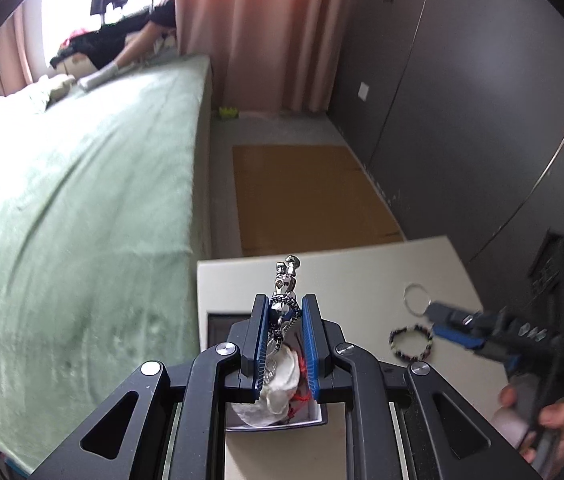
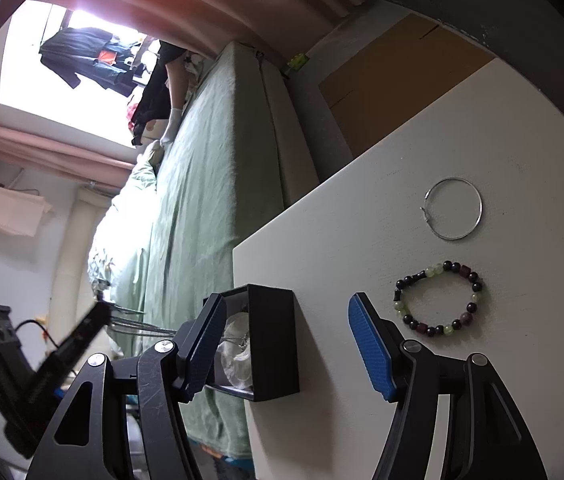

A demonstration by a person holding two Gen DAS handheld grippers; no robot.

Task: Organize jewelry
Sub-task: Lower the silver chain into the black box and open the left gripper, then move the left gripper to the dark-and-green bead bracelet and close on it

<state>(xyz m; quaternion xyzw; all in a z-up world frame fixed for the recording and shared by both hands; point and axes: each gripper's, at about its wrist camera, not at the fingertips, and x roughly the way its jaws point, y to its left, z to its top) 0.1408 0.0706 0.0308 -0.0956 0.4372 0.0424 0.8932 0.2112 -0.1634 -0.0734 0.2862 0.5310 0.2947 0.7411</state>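
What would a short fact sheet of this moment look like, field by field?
Surface: white table beside a green bed
Left gripper: jaws shut on a silver bracelet, above the box
Right gripper: jaws open, nothing between them
Black box: at the table's edge, open, white stuffing inside
Loose on the table: beaded bracelet, thin silver hoop

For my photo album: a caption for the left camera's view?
Left gripper holding silver jewelry above a box.
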